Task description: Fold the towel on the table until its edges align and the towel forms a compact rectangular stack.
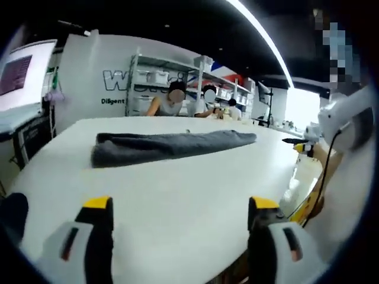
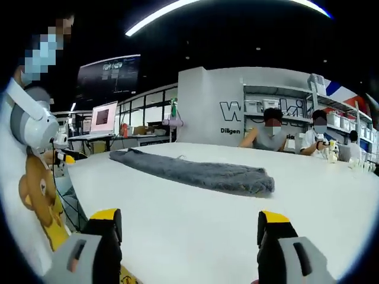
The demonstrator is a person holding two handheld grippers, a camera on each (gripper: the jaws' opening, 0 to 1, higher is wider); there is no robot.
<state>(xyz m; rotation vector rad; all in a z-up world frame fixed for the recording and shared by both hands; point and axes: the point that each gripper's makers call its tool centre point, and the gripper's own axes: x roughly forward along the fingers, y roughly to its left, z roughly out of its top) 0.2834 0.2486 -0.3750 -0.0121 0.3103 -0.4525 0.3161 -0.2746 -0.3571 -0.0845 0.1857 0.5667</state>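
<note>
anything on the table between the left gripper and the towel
No. In the left gripper view, only bare white table lies between the open left gripper and the grey towel.

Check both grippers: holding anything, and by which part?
Nothing held. The left gripper and right gripper are both open over bare table; the grey towel lies apart, ahead of them.

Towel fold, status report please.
Both hand-held grippers open, empty, short of the towel. Towel lies as a long strip on the table. Nothing in between.
</note>
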